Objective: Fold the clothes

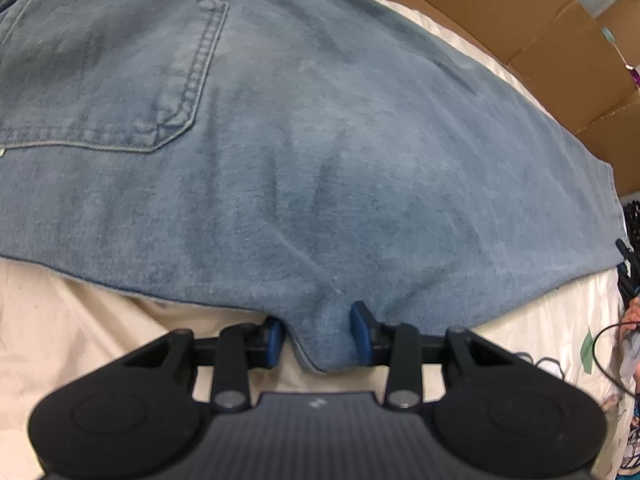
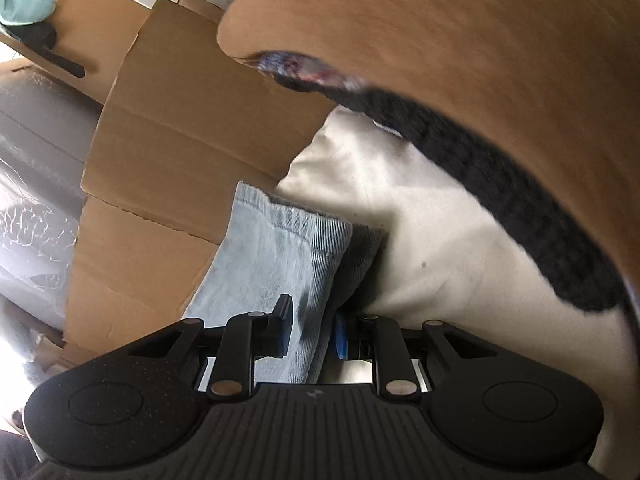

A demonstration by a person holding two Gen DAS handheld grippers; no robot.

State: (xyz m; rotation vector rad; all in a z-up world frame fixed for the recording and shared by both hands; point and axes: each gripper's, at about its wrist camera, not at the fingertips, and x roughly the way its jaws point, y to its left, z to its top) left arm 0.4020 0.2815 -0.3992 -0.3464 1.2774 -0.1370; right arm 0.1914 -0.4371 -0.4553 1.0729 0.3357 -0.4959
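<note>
Blue jeans (image 1: 320, 128) lie spread on a cream bed sheet (image 1: 80, 320). The left tongs (image 1: 318, 338) pinch their near edge; the right tongs (image 2: 310, 330) clamp the leg hem. Next, likely, both lift to fold the leg over.

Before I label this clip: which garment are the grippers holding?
On the cream bedsheet beside the cardboard boxes lies one pair of faded blue jeans. Both grippers pinch its edges. Its stitched back pocket sets it apart from the black knit nearby.
</note>
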